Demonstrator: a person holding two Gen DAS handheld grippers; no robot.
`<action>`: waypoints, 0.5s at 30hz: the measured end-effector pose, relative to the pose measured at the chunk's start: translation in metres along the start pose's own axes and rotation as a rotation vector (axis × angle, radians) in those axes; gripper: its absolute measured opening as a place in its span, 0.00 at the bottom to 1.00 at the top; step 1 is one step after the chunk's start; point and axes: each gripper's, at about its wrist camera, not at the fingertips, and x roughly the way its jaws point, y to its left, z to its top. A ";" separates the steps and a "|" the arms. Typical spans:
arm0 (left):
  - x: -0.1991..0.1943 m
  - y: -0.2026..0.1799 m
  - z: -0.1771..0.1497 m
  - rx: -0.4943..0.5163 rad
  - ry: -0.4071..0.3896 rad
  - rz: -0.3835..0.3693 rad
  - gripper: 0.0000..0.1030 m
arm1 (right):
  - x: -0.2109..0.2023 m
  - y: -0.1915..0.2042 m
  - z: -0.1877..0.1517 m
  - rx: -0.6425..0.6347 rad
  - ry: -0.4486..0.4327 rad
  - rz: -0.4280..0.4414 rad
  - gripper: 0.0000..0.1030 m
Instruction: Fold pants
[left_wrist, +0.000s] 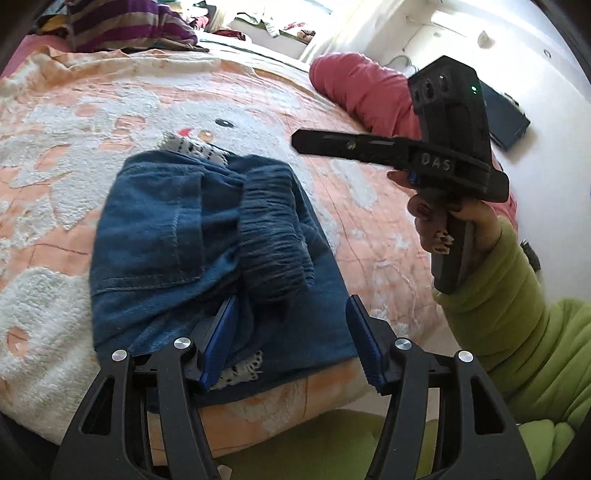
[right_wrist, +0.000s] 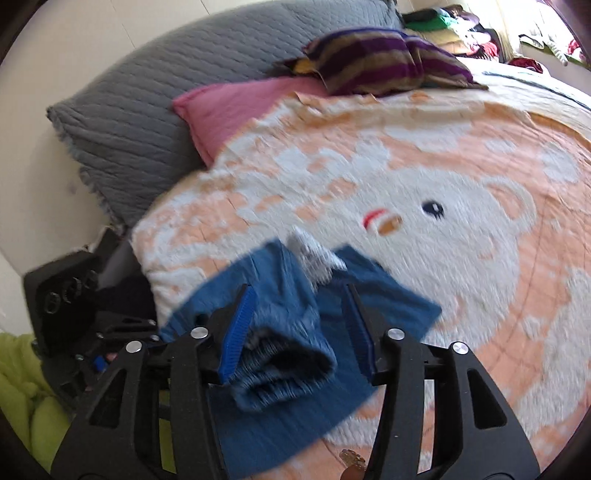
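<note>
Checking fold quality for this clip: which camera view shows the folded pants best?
The left wrist view: the folded pants appear sharp and almost whole, with pocket stitching and the ribbed waistband readable. The right wrist view shows the same pants blurred, partly hidden behind its own claw fingers.

Motion-blurred pants; blanket cut off at edges.

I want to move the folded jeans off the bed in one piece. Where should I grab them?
Grip the jeans at the thick ribbed waistband folded on top, coming from the near edge of the blanket. That bunched roll stands proud, so it probably gives the firmest hold.
</note>
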 end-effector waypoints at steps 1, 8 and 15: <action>0.002 -0.002 0.000 0.009 0.005 0.003 0.59 | 0.005 0.000 -0.002 0.008 0.012 0.001 0.51; 0.006 -0.022 -0.012 0.068 0.035 0.007 0.63 | 0.034 -0.004 -0.024 0.001 0.141 -0.043 0.37; -0.049 -0.006 -0.005 0.036 -0.111 0.080 0.64 | 0.023 -0.004 -0.039 -0.043 0.171 -0.103 0.37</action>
